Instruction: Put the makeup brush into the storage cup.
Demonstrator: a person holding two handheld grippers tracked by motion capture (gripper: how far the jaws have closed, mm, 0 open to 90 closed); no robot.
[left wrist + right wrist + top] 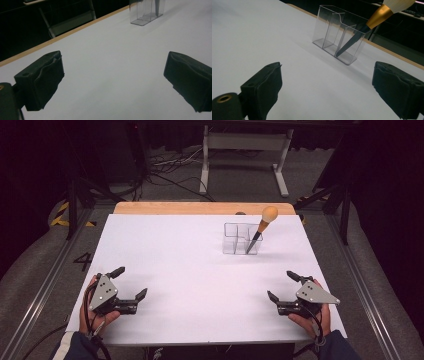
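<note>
A clear plastic organizer [241,239] with several compartments stands toward the back right of the white table [200,270]. A makeup brush [261,227] with a black handle, gold ferrule and pale head leans in its right compartment, head up. My left gripper [131,282] rests open near the front left edge, nothing between its jaws. My right gripper [283,285] rests open near the front right edge, also empty. The organizer [337,37] and brush [364,27] stand ahead in the right gripper view. In the left gripper view, the organizer [146,12] sits far off at the top.
The table's wooden back edge [200,208] borders a carpeted floor with cables and a white frame stand [245,155]. Metal rails [45,270] run along both sides of the table.
</note>
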